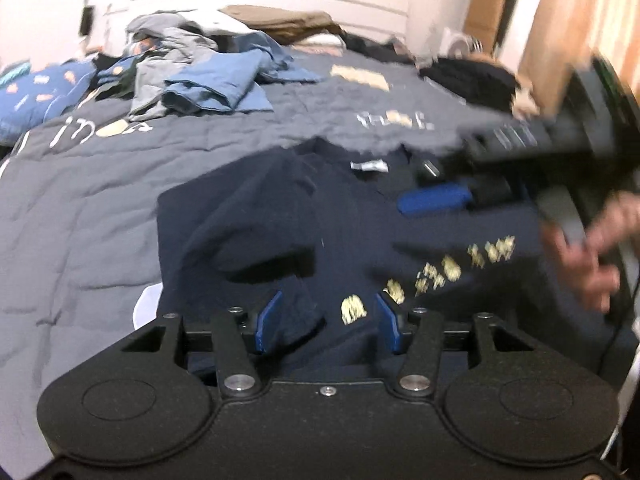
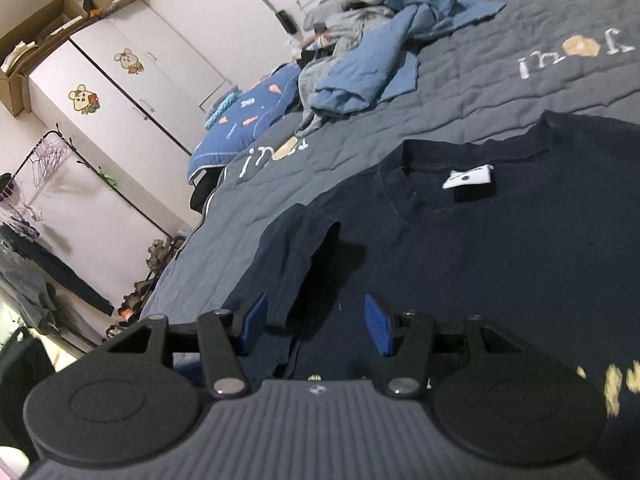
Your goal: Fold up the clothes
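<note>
Both pairs of my blue-padded fingers stand apart with nothing pinched: on my left gripper [image 1: 326, 322] a fold of sleeve lies loose between the pads without being pressed, and my right gripper [image 2: 316, 326] hangs spread over the same sleeve edge. Beneath them is the dark navy cotton T-shirt with gold lettering [image 2: 480, 248], spread face up on the grey-blue quilted bedspread [image 2: 500, 92], its collar pointing toward the far pile of laundry and its white neck label [image 2: 468, 177] showing inside the neckline. I judge the shirt light, limp and not slippery; it will drape and crease wherever I lift it, so a single pinch would let it sag. One short sleeve [image 2: 292, 248] is already turned in over the chest, its cut edge raised a little off the body. I would take the shirt at the shoulder seam beside the collar and at the hem below it, through both layers. Beyond the collar, a heap of crumpled blue and grey garments [image 2: 368, 52] lies soft and shapeless.
</note>
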`<state>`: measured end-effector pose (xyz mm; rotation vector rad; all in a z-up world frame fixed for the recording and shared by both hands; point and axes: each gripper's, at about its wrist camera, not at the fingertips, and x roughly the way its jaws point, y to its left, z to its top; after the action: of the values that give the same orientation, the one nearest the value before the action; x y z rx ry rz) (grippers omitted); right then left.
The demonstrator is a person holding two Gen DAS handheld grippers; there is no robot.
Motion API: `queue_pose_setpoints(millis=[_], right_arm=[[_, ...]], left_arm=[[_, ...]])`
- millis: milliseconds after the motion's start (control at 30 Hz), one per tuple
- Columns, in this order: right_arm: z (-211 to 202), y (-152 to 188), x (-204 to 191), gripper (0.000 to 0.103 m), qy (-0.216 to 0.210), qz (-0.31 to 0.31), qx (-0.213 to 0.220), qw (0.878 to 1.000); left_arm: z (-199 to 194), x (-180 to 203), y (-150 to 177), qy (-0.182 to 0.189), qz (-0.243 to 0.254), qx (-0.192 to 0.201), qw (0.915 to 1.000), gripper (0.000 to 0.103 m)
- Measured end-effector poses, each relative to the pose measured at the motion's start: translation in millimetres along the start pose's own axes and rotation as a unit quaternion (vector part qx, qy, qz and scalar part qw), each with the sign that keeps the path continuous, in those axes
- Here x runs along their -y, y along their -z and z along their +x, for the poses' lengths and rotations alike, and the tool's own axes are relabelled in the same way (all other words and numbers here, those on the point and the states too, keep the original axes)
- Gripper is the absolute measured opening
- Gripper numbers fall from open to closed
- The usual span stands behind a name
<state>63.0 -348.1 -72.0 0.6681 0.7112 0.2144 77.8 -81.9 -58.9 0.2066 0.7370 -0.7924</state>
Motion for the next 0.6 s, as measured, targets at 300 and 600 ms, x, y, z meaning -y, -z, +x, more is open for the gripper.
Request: queue_pose_setpoints(millis=[300,600], right_arm=[[48.5,-22.3,-5.1,0.053,-0.016,-0.008,-0.026,1.0],[73.6,-28.0,-5.2,0.052,-0.018,0.017,-0.011,1.0]], left_arm=[[21.3,0.3,6.6,-0.05,0.019,-0.016,0.9984,0.038],[29.4,-4.3,5.1,-0.039,0.007,-0.029,0.9988,0.012]])
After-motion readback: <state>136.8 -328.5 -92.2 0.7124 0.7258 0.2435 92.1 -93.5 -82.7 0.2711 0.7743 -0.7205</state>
